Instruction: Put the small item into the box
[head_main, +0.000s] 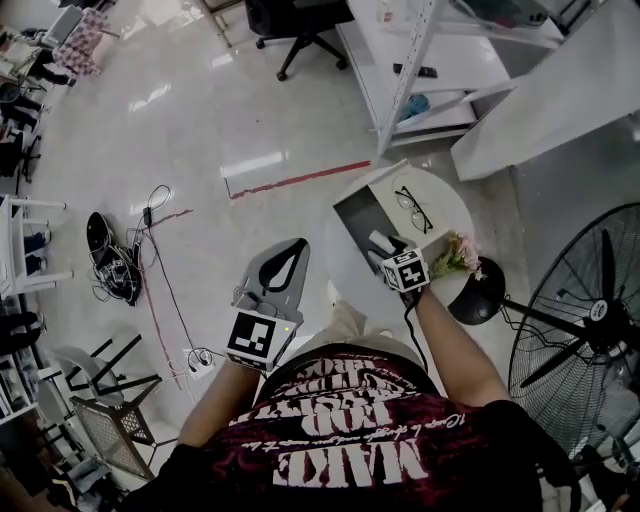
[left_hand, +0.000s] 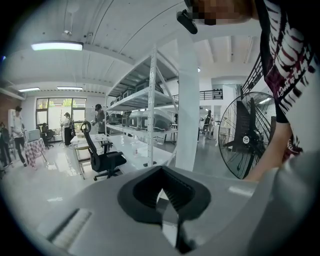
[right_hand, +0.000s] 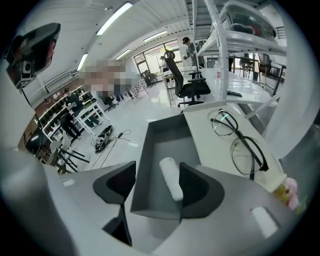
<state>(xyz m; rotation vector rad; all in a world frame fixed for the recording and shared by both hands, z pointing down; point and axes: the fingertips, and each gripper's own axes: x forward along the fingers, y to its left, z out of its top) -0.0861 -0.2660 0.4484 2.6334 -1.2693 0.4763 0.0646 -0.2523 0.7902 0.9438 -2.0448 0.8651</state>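
A small white roll (right_hand: 170, 178) lies lengthwise on the floor of the open grey box (right_hand: 165, 137); in the head view the roll (head_main: 380, 241) shows at the near end of that box (head_main: 358, 215), which stands on a round white table (head_main: 455, 205). My right gripper (right_hand: 159, 186) hangs over the box's near end, open, its right pad close beside the roll and its left pad well apart from it. In the head view the right gripper (head_main: 388, 256) points steeply down. My left gripper (head_main: 298, 246) is held off the table at the left, shut, with nothing in it.
Black-rimmed glasses (right_hand: 240, 142) lie on the white lid beside the box. Pink flowers (head_main: 456, 254) sit at the table's near right edge, with a large black floor fan (head_main: 590, 310) beyond. White shelving (head_main: 420, 60) stands behind the table, and cables (head_main: 120, 265) trail on the floor at left.
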